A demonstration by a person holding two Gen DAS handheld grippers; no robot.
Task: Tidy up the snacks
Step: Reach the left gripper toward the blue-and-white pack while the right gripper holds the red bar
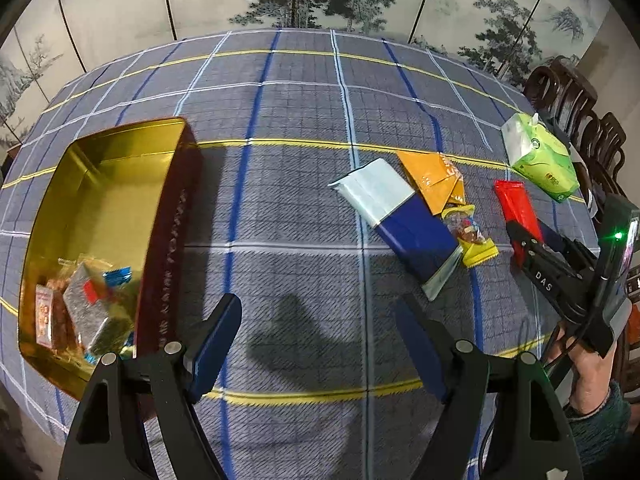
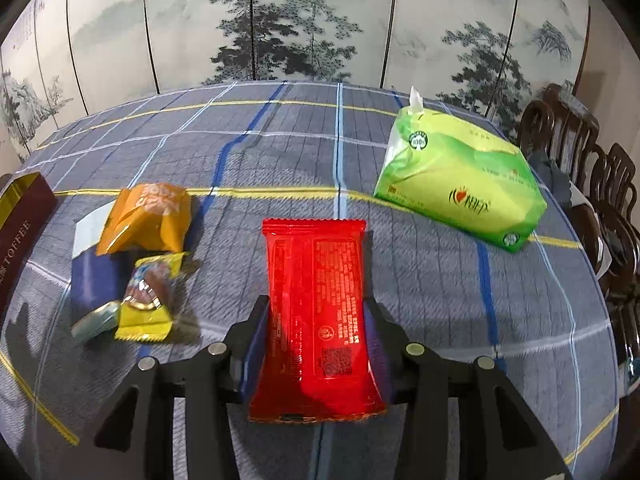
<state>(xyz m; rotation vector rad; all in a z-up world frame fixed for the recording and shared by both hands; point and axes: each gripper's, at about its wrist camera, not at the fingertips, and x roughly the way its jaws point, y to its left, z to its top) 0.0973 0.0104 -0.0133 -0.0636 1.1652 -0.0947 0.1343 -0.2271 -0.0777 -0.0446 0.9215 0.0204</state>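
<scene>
Two pairs of tongs work a plaid-covered worktop [image 1: 304,128] where snacks are being sorted into a gold-lined toffee tin [image 1: 100,184]. The right tongs [image 2: 318,332] are clamped on the lower half of a red packet [image 2: 316,280], its glossy foil pinched slightly inward at the waist, printed back upward and a square code near the bottom seam; the grip low on the wrapper would let the free end lead into the tin. The left tongs [image 1: 316,340] hang spread wide and empty over bare cloth just beside the tin, apparently ready for the next pick. Several wrapped sweets already lie in the tin's near corner. Between tin and red packet wait an orange pouch [image 2: 148,220], a blue-and-white bar [image 1: 404,220] and a small yellow candy [image 2: 146,300]. A green tissue pack [image 2: 460,184] sits well apart, likely no snack.
</scene>
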